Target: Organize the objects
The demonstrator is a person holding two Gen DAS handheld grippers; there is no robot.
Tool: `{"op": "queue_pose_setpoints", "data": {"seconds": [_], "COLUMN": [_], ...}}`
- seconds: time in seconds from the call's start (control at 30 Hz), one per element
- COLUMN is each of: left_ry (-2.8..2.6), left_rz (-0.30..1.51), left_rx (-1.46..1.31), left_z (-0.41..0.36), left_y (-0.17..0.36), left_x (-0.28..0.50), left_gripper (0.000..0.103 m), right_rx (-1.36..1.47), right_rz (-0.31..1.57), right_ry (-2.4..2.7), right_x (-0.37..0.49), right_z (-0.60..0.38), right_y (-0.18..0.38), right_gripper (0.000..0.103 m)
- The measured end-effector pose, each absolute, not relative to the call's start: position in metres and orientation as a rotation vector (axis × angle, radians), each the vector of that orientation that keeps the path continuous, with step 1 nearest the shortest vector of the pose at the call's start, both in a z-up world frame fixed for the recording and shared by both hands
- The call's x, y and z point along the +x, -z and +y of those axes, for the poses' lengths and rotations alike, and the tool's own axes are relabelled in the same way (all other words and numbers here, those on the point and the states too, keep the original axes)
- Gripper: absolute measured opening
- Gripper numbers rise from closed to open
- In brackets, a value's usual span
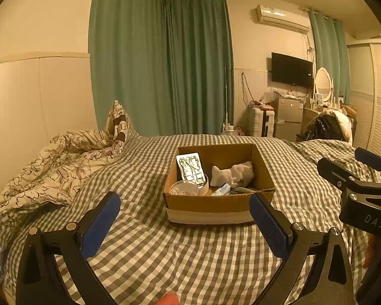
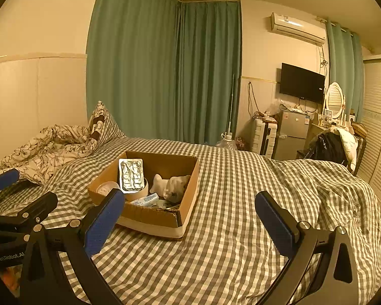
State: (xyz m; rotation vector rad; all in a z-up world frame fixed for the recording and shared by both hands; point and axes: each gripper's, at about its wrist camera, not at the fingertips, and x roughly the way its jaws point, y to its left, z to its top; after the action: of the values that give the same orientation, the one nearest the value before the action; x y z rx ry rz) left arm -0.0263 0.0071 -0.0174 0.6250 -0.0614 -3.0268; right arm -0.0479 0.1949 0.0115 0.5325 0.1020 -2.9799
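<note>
Judging by looks, the cardboard box (image 1: 219, 203) is light, best gripped at its stiff rim; both tools, left tool (image 1: 184, 218) and right tool (image 2: 190, 218), are held open near it.

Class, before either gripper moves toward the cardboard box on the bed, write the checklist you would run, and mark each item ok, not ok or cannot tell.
1. Left gripper open, empty: ok.
2. Right gripper open, empty: ok.
3. Box upright, top open: ok.
4. Foil pack reachable, leaning on top of the contents: ok.
5. Loose items left on the checked bedspread outside the box: none visible, but its far edges are out of view: cannot tell.
6. Box stable on soft bedding: cannot tell.
</note>
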Motion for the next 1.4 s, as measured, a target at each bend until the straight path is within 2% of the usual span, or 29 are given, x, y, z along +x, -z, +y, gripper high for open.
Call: {"op": "queue_pose_setpoints", "data": {"seconds": [1.4], "left_ry": [3.020], "left_rz": [-0.063], "left_rx": [0.632], "left_z": [0.0070], "left_y": [0.0196], "left_x": [-0.0266], "left_gripper": [0.103], "right_rx": [0.552], "right_rz": [0.110], "right_ry": [2.973], "right_x": [-0.0494], "right_z": [0.1923], "right_y": [-0.0068], "right_gripper": [0.103]}}
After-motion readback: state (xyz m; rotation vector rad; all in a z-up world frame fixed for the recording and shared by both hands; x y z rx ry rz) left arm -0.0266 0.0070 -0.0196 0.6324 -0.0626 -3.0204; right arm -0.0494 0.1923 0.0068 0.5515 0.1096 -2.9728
